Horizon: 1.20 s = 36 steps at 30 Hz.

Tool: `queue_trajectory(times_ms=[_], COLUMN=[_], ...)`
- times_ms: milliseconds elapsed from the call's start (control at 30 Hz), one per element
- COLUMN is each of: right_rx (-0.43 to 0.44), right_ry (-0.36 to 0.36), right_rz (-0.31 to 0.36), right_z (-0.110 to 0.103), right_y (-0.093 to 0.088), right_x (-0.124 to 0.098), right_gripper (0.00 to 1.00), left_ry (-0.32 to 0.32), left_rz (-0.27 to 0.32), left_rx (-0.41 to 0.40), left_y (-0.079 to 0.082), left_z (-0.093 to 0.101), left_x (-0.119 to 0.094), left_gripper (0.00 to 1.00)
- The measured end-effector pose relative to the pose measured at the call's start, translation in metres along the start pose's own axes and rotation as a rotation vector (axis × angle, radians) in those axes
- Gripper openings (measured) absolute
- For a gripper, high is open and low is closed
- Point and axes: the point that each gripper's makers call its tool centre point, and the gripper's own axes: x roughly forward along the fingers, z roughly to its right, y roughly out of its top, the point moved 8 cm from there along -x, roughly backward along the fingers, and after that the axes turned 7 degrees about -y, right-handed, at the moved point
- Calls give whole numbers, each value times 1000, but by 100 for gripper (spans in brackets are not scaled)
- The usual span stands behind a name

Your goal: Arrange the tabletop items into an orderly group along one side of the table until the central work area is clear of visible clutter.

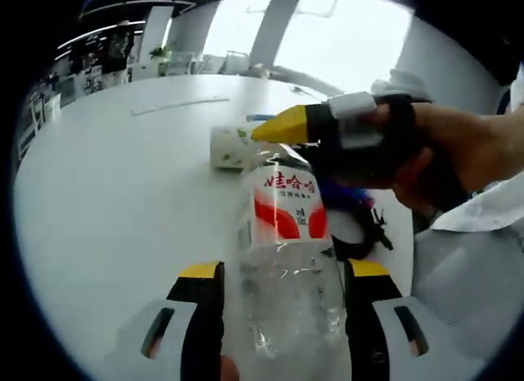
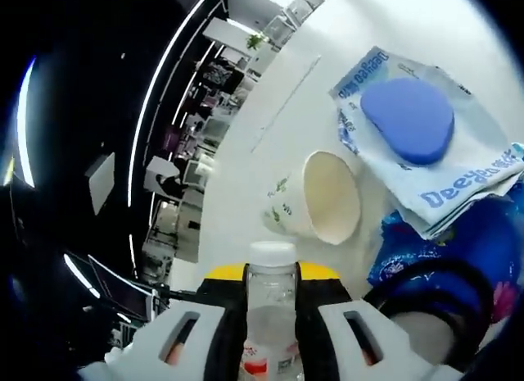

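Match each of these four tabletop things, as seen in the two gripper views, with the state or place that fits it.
Things:
1. clear plastic water bottle with a red and white label
2. white paper cup with a green leaf print
3. smooth blue oval pad
4. folded white packet with blue lettering

States or places:
A. lying on its side, mouth open toward the camera
B. held between two yellow-tipped jaws of the left tool
C. lying under the blue thing
D. resting on top of the printed packet

Pairs: 1-B, 2-A, 3-D, 4-C
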Motion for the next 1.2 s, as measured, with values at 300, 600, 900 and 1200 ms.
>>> queue_trajectory(times_ms=[300,600,900,1200], right_rx=[-76,-177,-315,-414], right_ry=[60,129,216,353], right_rz=[6,18,23,66], right_z=[-9,-22,-39,-64], right_y=[-2,-2,-1,13], right_x=[-5,-10,-17,-30], right_gripper=[17,17,17,18], left_ry=[2,3,8,-39], left_rz=[14,25,75,249], left_rx=[-11,4,-1,-11], left_y=[3,5,11,34], left_z=[1,2,1,11], left_x=[3,4,-4,-23], left_gripper=[55,49,46,43])
